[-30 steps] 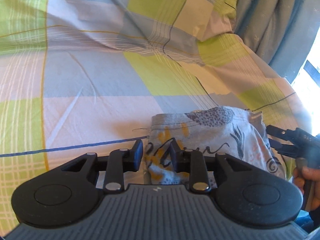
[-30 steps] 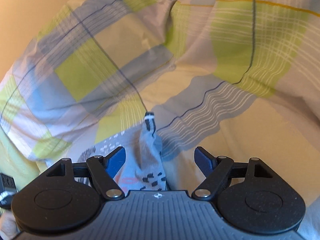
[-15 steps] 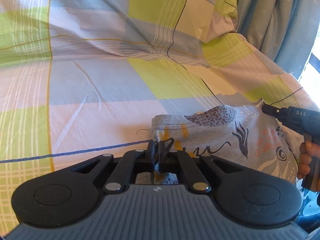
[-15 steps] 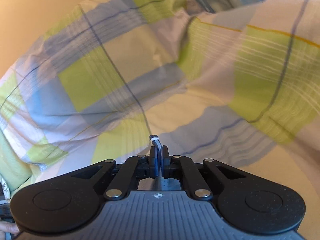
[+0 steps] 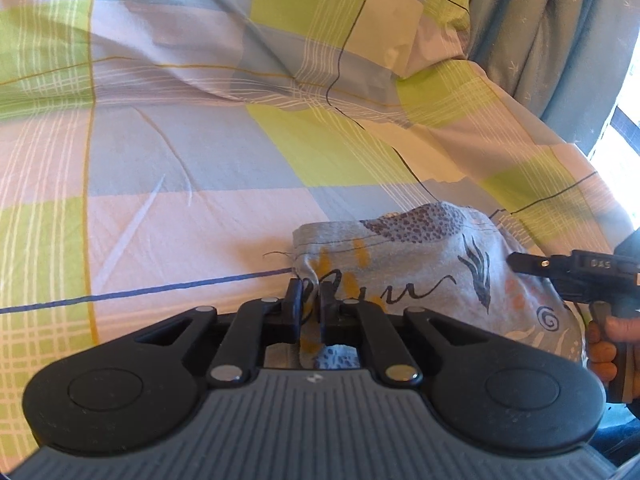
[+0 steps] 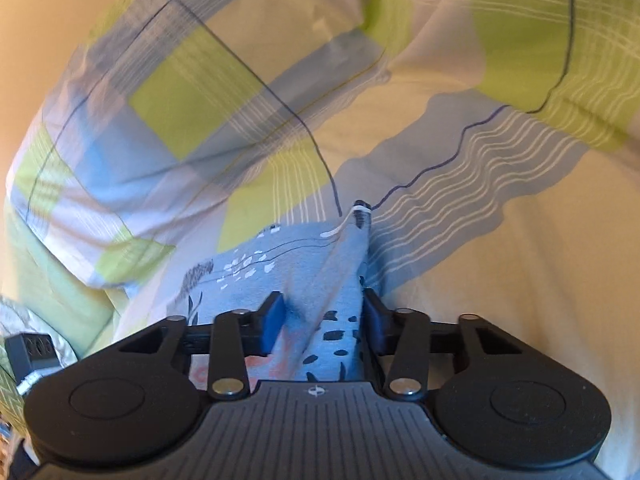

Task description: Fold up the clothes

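A grey-blue garment (image 5: pixel 420 264) printed with dark leaves, dots and orange marks lies folded on the checked bedsheet (image 5: pixel 200 160). My left gripper (image 5: pixel 311 304) sits at the garment's left corner, jaws parted by a narrow gap, with a cloth ridge standing between them. In the right wrist view the garment (image 6: pixel 280 264) runs up to a pointed corner with a white loop. My right gripper (image 6: pixel 324 316) is open and straddles a raised crease of it. From the left wrist view, the right gripper (image 5: pixel 520 262) shows over the garment's right edge, held by a hand (image 5: pixel 604 352).
A pillow (image 5: pixel 380 20) in the same checked fabric lies at the far side of the bed. Teal curtains (image 5: pixel 560 40) hang at the far right beside a bright window (image 5: pixel 628 140). A beige wall (image 6: pixel 40 40) lies beyond the bed. A small black object (image 6: pixel 32 352) sits at the left edge.
Both grippers were open a second ago, shut on the garment half a second ago, and now have parted again; the right one is wide, the left only slightly.
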`<state>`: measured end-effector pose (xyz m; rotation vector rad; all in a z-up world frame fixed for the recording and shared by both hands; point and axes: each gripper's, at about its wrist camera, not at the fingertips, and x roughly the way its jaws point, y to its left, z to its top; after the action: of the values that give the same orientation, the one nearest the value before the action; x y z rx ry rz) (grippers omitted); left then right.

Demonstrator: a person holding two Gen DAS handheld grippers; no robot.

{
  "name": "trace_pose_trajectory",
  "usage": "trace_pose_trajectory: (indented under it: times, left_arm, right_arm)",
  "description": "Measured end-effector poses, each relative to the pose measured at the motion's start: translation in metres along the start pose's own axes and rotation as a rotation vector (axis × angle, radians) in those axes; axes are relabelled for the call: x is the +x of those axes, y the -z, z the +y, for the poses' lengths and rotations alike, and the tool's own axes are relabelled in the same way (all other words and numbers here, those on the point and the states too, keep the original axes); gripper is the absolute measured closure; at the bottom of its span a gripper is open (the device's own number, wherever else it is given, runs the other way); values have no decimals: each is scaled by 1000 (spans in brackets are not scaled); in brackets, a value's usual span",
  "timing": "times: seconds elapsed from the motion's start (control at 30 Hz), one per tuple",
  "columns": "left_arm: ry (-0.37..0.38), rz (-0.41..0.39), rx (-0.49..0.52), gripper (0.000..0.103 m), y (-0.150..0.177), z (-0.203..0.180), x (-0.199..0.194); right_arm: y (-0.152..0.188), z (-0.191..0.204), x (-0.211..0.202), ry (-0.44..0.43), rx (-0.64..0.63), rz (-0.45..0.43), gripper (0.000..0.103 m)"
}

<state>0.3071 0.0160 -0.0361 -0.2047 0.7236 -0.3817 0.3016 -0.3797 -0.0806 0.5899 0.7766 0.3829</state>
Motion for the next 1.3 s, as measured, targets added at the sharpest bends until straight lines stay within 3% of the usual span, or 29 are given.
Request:
trace_pose_trajectory:
  times: [0.03, 0.17, 0.27, 0.37, 0.43, 0.5, 0.53, 0.6, 0.7, 0.77, 0.83, 0.97, 1.07, 1.1, 1.2, 1.23, 1.3]
  left_arm:
    - [-3, -5, 4, 99, 0, -1, -1]
    - [-17, -25, 20, 103, 1, -4, -4]
    - [-27, -38, 32, 103, 1, -6, -6]
    - [-39, 19, 38, 103, 5, -2, 5]
    - [-37, 18, 34, 102, 4, -1, 5]
    - [-43, 14, 28, 102, 3, 1, 5]
    - [-55, 11, 26, 102, 2, 2, 4]
    - [-123, -5, 35, 103, 1, 3, -1]
    - [-182, -53, 38, 103, -4, 6, -15]
    - [-149, -73, 45, 103, -7, 2, -24]
    - [-88, -76, 70, 103, -7, -6, -31]
    - [68, 21, 174, 103, 9, -37, -26]
    - [83, 122, 291, 103, 27, -55, -20]
    - [63, 146, 323, 103, 34, -56, -20]
    - [-25, 130, 354, 101, 36, -44, -29]
    - [-71, 124, 357, 101, 36, -38, -33]
    - [-145, 104, 375, 102, 36, -32, -42]
  right_arm:
    - [-1, -1, 0, 3, 7, -6, 84]
    - [-10, 8, -10, 11, -31, -100, 97]
    - [-17, 23, -14, 12, -112, -162, 97]
    - [-15, 12, 1, 52, -98, -117, 97]
    - [-13, 1, 11, 82, -74, -81, 93]
    - [-16, -5, 1, 141, -63, -133, 90]
    - [-18, -8, -5, 172, -59, -163, 82]
    - [-20, -12, -24, 222, -50, -247, 82]
    - [-16, -12, -55, 201, -34, -328, 82]
    - [-6, 1, -68, 142, -65, -320, 81]
    - [7, 20, -76, 78, -116, -291, 72]
    - [38, 62, -58, -5, -283, -91, 66]
    - [55, 60, -37, 92, -315, 42, 83]
    - [54, 52, -36, 124, -288, 44, 103]
    - [41, 28, -55, 230, -186, -30, 103]
    - [41, 28, -60, 300, -203, -55, 87]
    - [43, 31, -70, 400, -251, -97, 85]
